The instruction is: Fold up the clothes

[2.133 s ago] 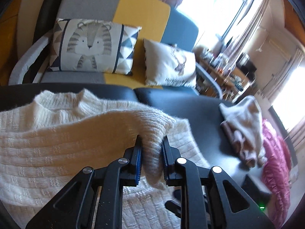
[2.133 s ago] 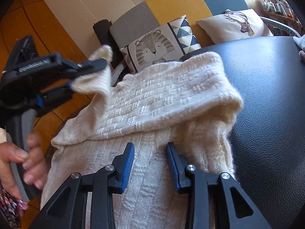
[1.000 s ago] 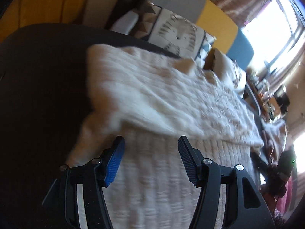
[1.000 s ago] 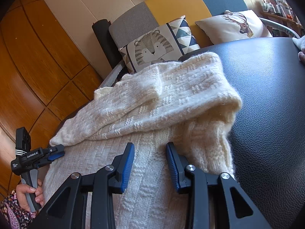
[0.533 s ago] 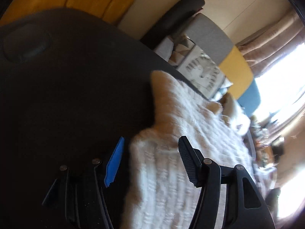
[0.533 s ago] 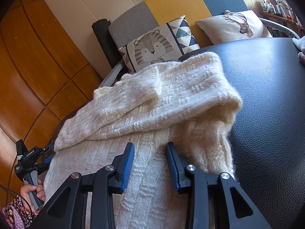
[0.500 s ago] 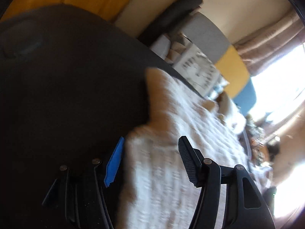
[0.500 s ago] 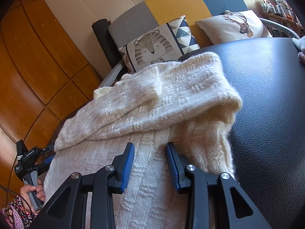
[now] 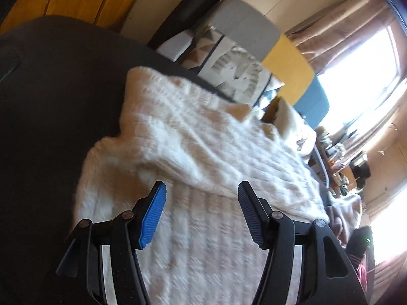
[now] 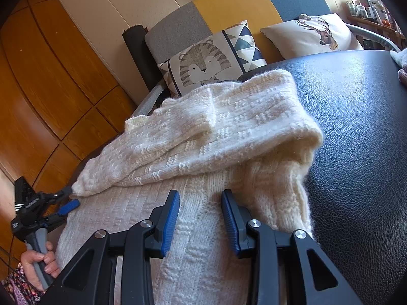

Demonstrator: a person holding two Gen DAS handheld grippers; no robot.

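Now the left gripper [image 9: 201,212] sits at the bottom of the left wrist view with its jaws wide apart and nothing in them. A moment ago it was pinching a sleeve of the white sweater [image 9: 203,157] and lifting it. That sleeve is now let go and lies folded across the sweater's middle. The right gripper [image 10: 199,219], low in its own view, hangs partly open over the sweater, holding nothing. The sweater lies on the black table [image 10: 361,132]. Both sleeves look folded in, so folding the body is probably next.
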